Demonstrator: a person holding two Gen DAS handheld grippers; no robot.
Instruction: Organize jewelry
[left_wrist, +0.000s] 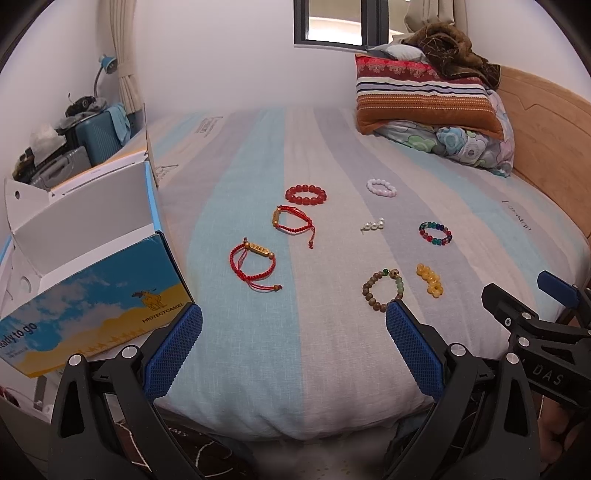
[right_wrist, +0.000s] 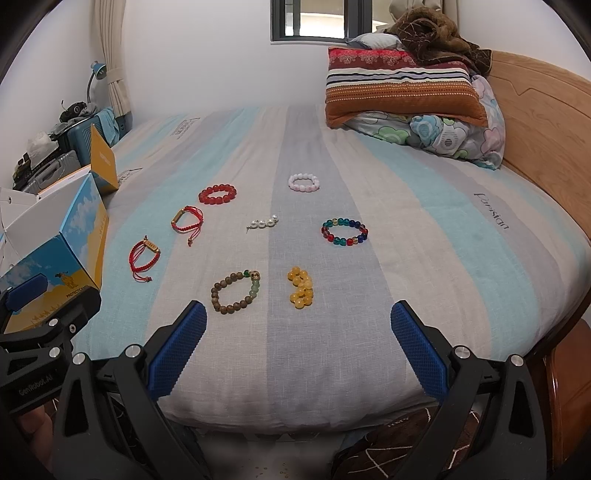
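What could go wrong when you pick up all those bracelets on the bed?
The small string of white pearls lies flat on the soft striped bedsheet, so the fingers might pinch cloth instead. The loose tails of the red cord bracelet could snag. The heaped yellow bead bracelet might slip out.

Black angular frames on left gripper (left_wrist: 293, 321) and right gripper (right_wrist: 297, 321). Blue cross-hatched pads (left_wrist: 173, 354) on each finger. Silver round-head screws (right_wrist: 133, 350) at pivots. White lettering, apparently "GenRobot.AI" and "DAS".
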